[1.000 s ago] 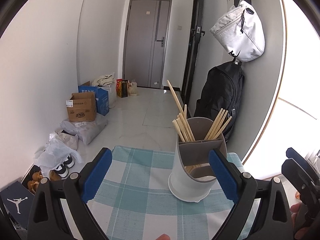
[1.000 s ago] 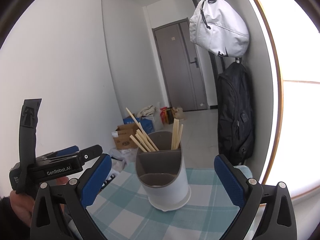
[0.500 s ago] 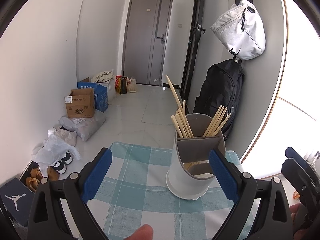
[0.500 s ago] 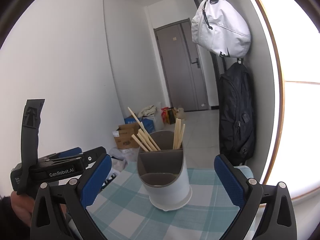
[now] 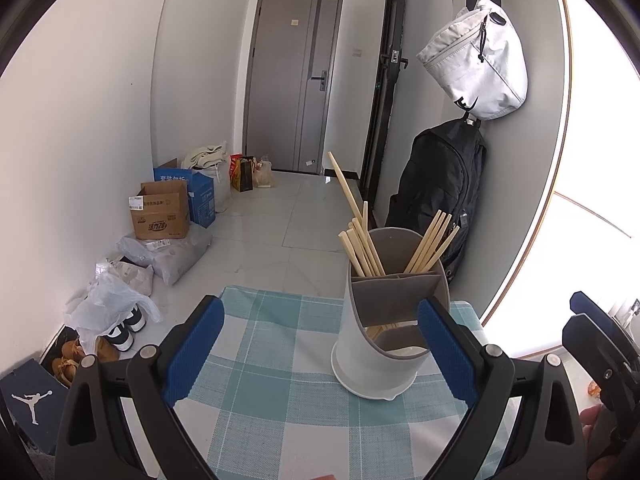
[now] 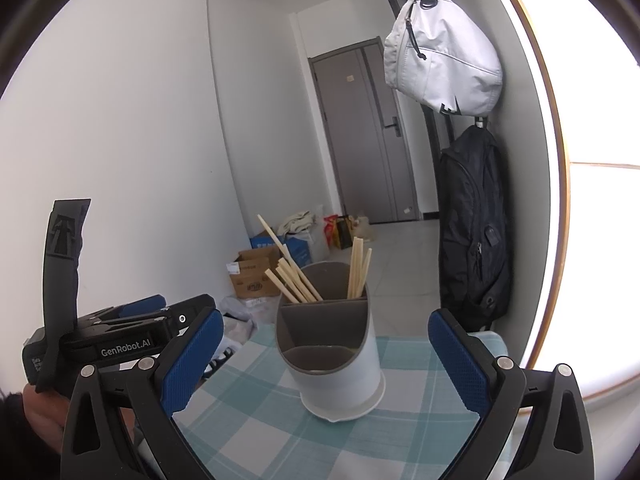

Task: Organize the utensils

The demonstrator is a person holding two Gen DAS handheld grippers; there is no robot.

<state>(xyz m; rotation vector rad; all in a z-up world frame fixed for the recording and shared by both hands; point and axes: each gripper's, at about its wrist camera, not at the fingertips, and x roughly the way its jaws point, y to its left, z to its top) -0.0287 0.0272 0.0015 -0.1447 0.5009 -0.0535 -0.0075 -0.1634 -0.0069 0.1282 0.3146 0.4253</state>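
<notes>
Left tongs (image 5: 320,354) gape empty; wooden chopsticks (image 5: 362,236) stand in the divided utensil holder (image 5: 394,320) on the checked surface (image 5: 256,392). Light, stiff, slick: pinch one mid-shaft. Right tongs (image 6: 326,360) also gape.

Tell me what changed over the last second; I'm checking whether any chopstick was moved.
Nothing was picked up or released. Both views drift only slightly, so the holder sits a little differently in frame. The chopsticks stay in its two rear compartments, and the left gripper and right gripper stay open and empty.
</notes>
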